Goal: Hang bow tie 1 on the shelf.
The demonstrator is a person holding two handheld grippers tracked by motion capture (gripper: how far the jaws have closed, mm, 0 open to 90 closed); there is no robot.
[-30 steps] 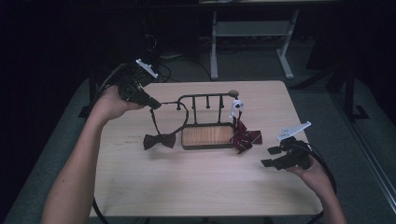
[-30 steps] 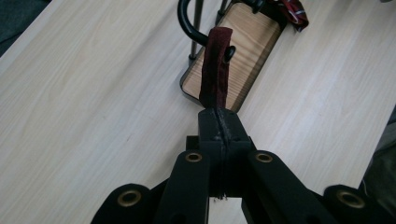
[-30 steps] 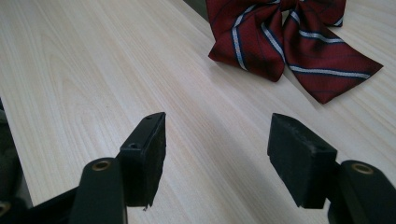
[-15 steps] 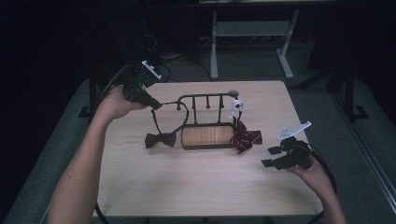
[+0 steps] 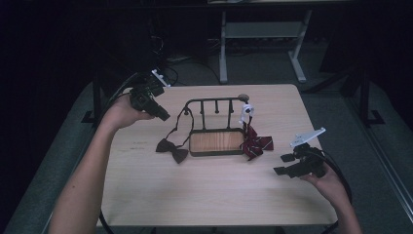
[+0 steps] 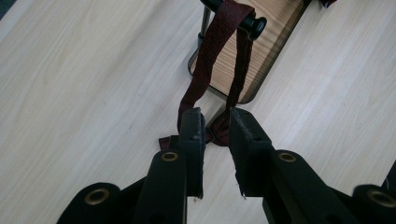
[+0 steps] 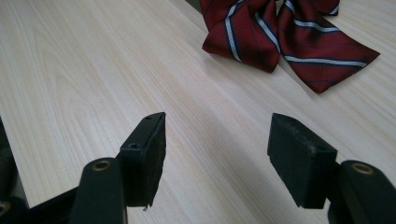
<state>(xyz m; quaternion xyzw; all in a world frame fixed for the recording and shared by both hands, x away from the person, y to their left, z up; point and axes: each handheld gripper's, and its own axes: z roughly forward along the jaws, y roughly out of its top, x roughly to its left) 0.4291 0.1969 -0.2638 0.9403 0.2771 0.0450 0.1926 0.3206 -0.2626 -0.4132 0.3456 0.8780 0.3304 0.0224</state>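
A black wire rack with a wooden base stands mid-table. A dark maroon bow tie lies at its left, and its strap is looped over the rack's end peg and hangs slack. My left gripper hovers left of the rack. Its jaws have just been opening and stand a little apart, with the strap beyond the tips and nothing pressed between the pads. A red striped bow tie lies at the rack's right corner. My right gripper rests open short of it.
A small white piece hangs on the rack's right post. The table's far edge runs just behind the rack, with a desk frame on the dark floor beyond. Bare tabletop lies in front of the rack.
The strap, held taut between my left gripper and the rack before, now hangs loose from the peg. The left jaws have parted. The right hand has kept still.
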